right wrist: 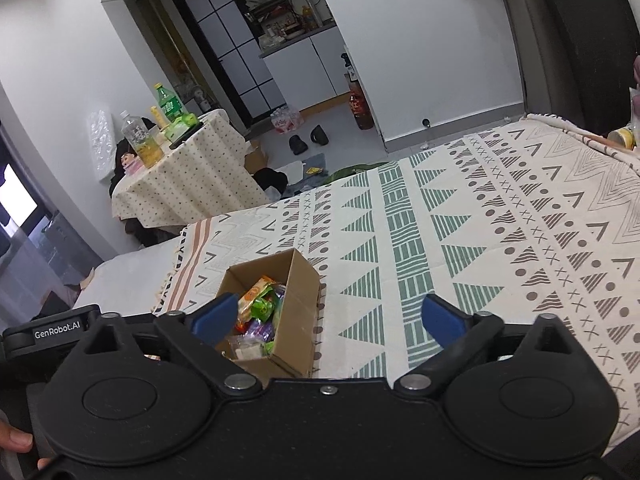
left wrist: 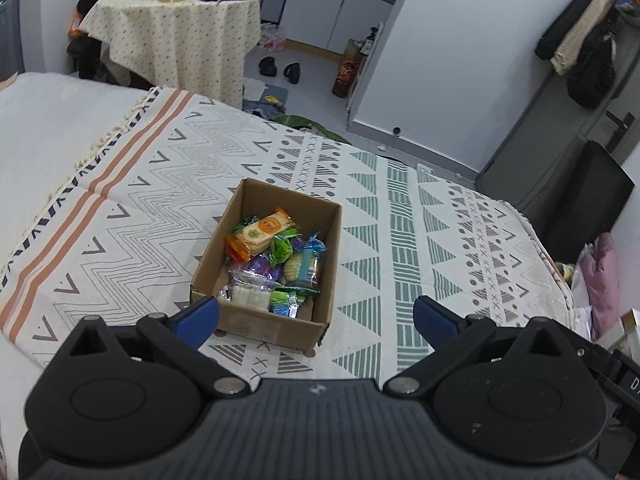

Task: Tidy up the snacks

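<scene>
Looking nearly done — wrapped snacks (left wrist: 276,256) are all sitting inside the cardboard box (left wrist: 320,304) on the bed (left wrist: 400,216), and no loose packets are showing on the blanket. Left claw (left wrist: 316,312) is hovering wide and empty, box at 12 o'clock; right claw (right wrist: 326,320) is hovering wide and empty too, box at 11 o'clock.
</scene>
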